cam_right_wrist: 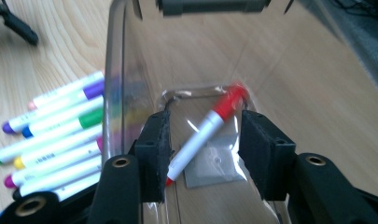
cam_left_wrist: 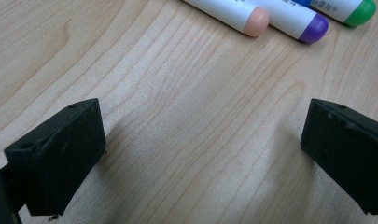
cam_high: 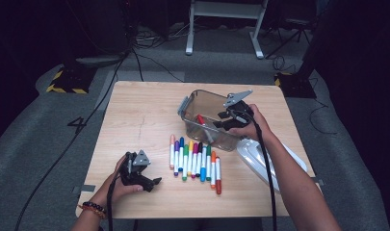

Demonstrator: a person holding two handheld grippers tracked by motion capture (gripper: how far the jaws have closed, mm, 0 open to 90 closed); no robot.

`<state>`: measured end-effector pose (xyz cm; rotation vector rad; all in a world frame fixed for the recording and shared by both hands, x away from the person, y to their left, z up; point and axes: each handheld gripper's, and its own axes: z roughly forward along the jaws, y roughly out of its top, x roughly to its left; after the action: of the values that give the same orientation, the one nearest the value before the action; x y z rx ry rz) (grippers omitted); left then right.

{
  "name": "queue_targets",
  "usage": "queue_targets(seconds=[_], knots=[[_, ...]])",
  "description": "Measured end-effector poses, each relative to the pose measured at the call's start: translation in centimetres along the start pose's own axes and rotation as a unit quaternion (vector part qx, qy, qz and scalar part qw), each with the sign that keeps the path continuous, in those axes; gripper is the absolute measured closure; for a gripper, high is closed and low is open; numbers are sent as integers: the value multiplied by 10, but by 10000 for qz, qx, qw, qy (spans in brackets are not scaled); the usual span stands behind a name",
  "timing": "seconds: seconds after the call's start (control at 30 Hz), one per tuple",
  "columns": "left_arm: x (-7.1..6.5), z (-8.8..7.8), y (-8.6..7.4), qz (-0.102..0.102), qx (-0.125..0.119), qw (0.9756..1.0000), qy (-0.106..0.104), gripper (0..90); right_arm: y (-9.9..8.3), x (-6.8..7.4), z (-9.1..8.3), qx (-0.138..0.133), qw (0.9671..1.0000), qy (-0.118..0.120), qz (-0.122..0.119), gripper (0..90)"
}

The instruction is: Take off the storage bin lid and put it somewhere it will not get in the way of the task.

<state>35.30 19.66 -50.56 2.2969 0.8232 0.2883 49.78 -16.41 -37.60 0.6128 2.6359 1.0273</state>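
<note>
The table [cam_high: 135, 120] is seen to be of pale wood with a smooth, matt grain. The container [cam_high: 202, 103] is made of clear, glossy plastic, and the markers [cam_high: 195, 161] have smooth white plastic barrels with coloured caps. The gripper pads [cam_right_wrist: 154, 154] are finished in rough, matt black.

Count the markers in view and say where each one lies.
11. Ten lie side by side in a row on the table, from the peach-capped marker to the red-capped one. One red marker lies inside the clear container.

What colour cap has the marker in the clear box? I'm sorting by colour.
Red, clearest in the right gripper view.
</note>
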Motion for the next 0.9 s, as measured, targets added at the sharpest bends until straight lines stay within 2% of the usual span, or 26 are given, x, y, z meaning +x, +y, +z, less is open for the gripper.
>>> queue_targets(seconds=[0.2, 0.33, 0.4, 0.57, 0.7, 0.9], knots=[[0, 0, 0, -2, -1, 10000, -6, 1, -2, 3, -15, -343, 9992, -137, 167, 426], [0, 0, 0, 14, -4, 10000, -6, 2, -10, 5, -30, -630, 9969, -311, 359, 341], [0, 0, 0, 15, -4, 10000, -8, 1, -16, 8, -39, -736, 9956, -434, 373, 314], [0, 0, 0, 16, -4, 10000, -9, 1, -33, 15, -61, -880, 9922, -740, 476, 291], [0, 0, 0, 13, -6, 10000, -8, 1, -49, 26, -78, -898, 9920, -797, 385, 294], [0, 0, 0, 13, -5, 10000, -6, 1, -70, 41, -99, -1037, 9903, -826, 408, 293]])
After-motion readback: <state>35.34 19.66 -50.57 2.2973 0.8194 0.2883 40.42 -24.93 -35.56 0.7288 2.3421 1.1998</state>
